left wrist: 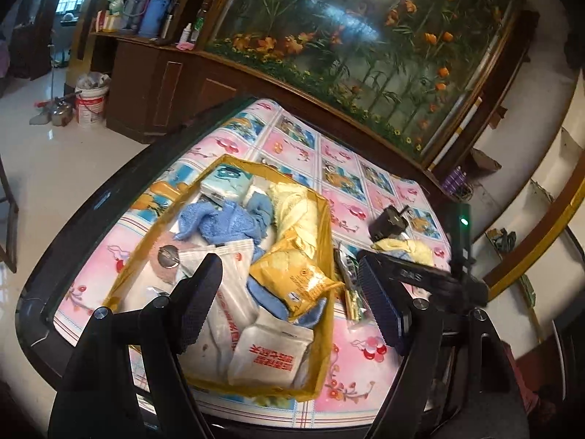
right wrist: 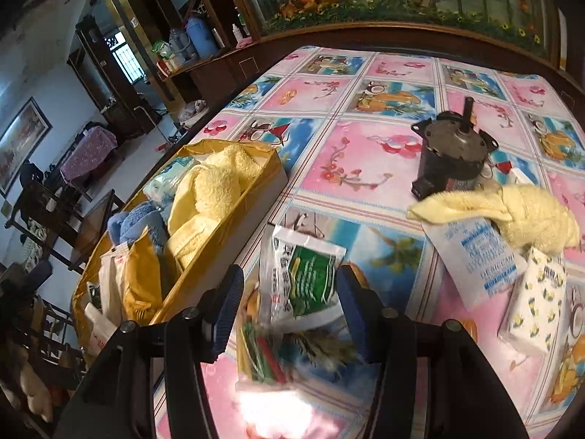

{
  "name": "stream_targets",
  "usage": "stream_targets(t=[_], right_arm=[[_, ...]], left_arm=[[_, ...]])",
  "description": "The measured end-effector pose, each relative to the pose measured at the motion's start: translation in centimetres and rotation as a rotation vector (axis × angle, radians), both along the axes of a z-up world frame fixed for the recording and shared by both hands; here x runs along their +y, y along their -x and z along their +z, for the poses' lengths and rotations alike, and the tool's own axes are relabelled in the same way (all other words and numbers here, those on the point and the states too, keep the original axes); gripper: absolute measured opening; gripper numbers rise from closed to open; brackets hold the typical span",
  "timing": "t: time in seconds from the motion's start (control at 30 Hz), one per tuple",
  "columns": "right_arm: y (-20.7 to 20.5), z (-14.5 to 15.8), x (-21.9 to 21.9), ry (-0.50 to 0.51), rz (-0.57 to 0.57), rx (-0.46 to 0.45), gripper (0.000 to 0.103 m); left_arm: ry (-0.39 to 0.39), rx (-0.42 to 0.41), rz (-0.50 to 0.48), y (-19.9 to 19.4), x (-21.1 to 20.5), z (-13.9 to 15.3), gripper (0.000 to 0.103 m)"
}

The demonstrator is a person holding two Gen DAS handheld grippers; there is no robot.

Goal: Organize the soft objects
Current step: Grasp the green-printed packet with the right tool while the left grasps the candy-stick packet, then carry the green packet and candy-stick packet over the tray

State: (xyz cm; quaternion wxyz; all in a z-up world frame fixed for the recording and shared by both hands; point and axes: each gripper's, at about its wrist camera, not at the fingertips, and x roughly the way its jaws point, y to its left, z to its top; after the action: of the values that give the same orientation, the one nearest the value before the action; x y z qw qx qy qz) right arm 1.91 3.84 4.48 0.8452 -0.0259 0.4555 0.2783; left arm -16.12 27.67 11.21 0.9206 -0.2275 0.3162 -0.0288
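Observation:
A yellow box (left wrist: 321, 347) on the table holds a blue towel (left wrist: 226, 219), a yellow towel (left wrist: 296, 205), a tissue pack (left wrist: 226, 184), a yellow packet (left wrist: 296, 278) and white packets (left wrist: 270, 358). My left gripper (left wrist: 292, 303) hangs open just above the box with nothing between its fingers. My right gripper (right wrist: 289, 311) is open and tilted down over a green-and-white packet (right wrist: 303, 278) and a colourful packet (right wrist: 267, 358) lying flat beside the box (right wrist: 219, 226). Both packets sit between its fingers. A yellow towel (right wrist: 526, 216) lies further right.
A black motor (right wrist: 453, 157) stands behind the loose yellow towel. A white packet with blue print (right wrist: 479, 259) and a lemon-print tissue pack (right wrist: 537, 307) lie at the right. The tablecloth (right wrist: 365, 168) has dark table edges. A wooden cabinet (left wrist: 164, 87) stands behind.

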Motion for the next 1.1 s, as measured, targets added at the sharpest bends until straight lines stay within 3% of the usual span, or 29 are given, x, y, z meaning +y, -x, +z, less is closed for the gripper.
stream_targets(t=[0.13,0.3,0.33,0.5,0.63,0.77,0.87,0.93,1.0,1.07,1.1], right_arm=[[-1.4,-2.2,2.7,0.096,0.050,0.047,0.051],[0.2,-2.1,-0.5,0.084,0.038,0.064,0.028],[0.6,-2.1,-1.5,0.095,0.029,0.066,0.027],[2.9,-2.1,-8.6,0.065,-0.050,0.089,0.027],[4.5,-2.1,-12.6,0.031,-0.085,0.083,0.028],[5.6,-2.1,-14.4,0.009,-0.091,0.069,0.029],[6.4,-1.9,-14.9,-0.008,-0.084,0.073,0.036],[6.3,-2.0,-14.7,-0.013,-0.082,0.073,0.038],[6.5,-2.0,-14.4,-0.005,-0.078,0.064,0.044],[6.9,-1.8,-14.5,-0.004,-0.077,0.053,0.045],[7.0,-1.8,-14.7,-0.001,-0.078,0.048,0.046]], left_arm=[[-0.035,0.002,-0.108,0.0,-2.9,0.4,0.078],[-0.088,0.022,-0.248,-0.6,-7.0,0.0,0.078],[-0.097,0.032,-0.276,-0.8,-8.0,-0.2,0.078],[-0.129,0.115,-0.386,-2.5,-12.9,-2.6,0.078],[-0.163,0.191,-0.411,-4.0,-16.1,-5.0,0.078],[-0.246,0.250,-0.384,-6.1,-18.2,-6.9,0.078],[-0.290,0.283,-0.373,-7.8,-19.1,-8.2,0.078],[-0.288,0.318,-0.361,-8.5,-19.0,-9.2,0.078],[-0.263,0.277,-0.369,-8.5,-18.6,-9.3,0.077],[-0.227,0.250,-0.374,-8.4,-17.9,-9.3,0.056],[-0.214,0.249,-0.377,-8.4,-17.6,-9.3,0.038]])
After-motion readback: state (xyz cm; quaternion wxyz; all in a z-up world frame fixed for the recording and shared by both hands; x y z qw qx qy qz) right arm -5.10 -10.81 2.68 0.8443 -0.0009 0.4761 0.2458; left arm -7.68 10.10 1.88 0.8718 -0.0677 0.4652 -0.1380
